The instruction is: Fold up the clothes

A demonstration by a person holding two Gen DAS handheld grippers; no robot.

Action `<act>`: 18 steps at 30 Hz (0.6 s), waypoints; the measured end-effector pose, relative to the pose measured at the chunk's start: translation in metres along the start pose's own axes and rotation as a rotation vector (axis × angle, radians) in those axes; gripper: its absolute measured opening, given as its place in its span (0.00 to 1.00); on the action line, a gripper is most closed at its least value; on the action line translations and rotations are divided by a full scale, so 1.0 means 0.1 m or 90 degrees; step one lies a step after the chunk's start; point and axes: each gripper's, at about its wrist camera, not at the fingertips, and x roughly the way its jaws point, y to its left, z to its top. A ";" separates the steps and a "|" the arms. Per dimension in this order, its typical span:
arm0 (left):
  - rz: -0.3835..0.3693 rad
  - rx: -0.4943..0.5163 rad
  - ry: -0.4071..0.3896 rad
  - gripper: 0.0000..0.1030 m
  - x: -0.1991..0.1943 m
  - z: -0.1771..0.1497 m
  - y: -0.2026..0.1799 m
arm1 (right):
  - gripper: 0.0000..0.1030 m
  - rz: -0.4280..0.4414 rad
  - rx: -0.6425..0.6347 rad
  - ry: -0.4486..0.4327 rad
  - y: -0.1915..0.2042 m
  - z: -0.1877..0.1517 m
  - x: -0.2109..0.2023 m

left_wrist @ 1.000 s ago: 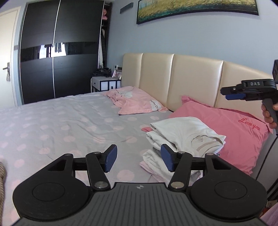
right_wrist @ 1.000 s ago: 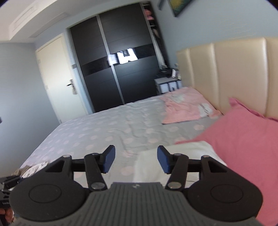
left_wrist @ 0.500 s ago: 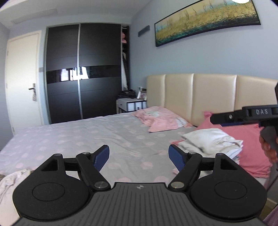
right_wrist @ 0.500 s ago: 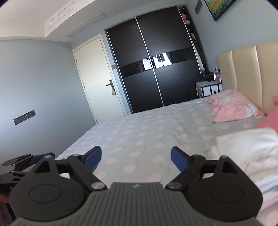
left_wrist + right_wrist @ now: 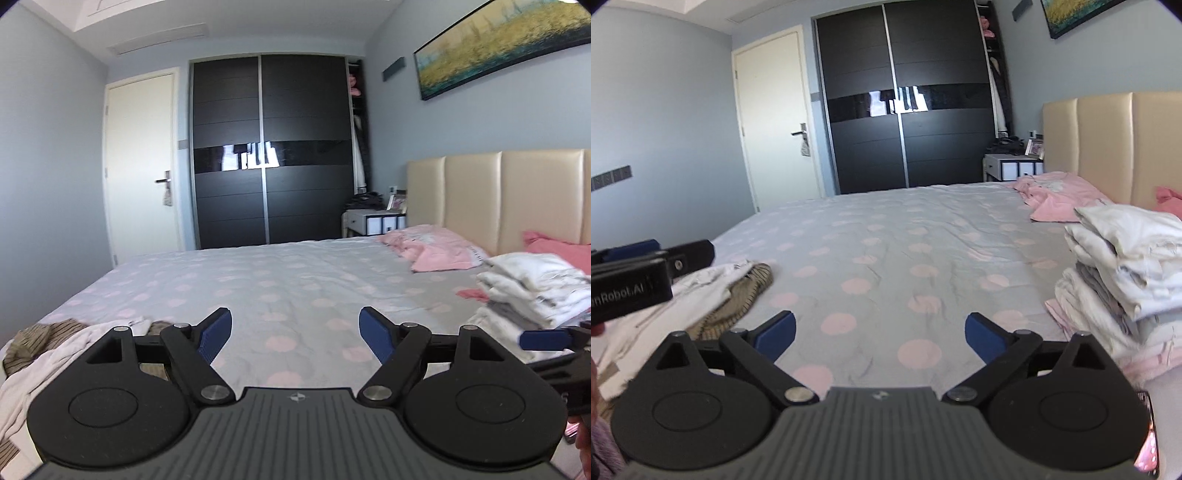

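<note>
Polka-dot cotton bed (image 5: 295,280) bears soft folded stack (image 5: 1123,258), crumpled heap (image 5: 713,295).

On my left tongs (image 5: 628,291), seen from the right-hand camera, white letters read "enRobot.AI", the start cut off. I can read nothing else anywhere.

Bare bedspread (image 5: 886,258) between loose clothes (image 5: 713,295) and folded stack (image 5: 1115,266).

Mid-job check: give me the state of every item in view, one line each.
left gripper: jaws just opened, nothing between them
right gripper: jaws just opened, empty
white stack: folded, piled
heap of clothes: crumpled, unfolded
pink garment: rumpled by headboard
wardrobe: doors shut
door: closed
</note>
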 end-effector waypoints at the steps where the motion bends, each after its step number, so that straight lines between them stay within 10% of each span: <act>1: 0.004 -0.006 0.008 0.74 0.02 -0.06 0.03 | 0.98 -0.012 -0.006 0.003 0.04 -0.06 0.04; 18: 0.079 -0.016 0.131 0.74 0.56 -0.89 0.20 | 0.98 -0.082 -0.045 0.041 0.39 -0.65 0.70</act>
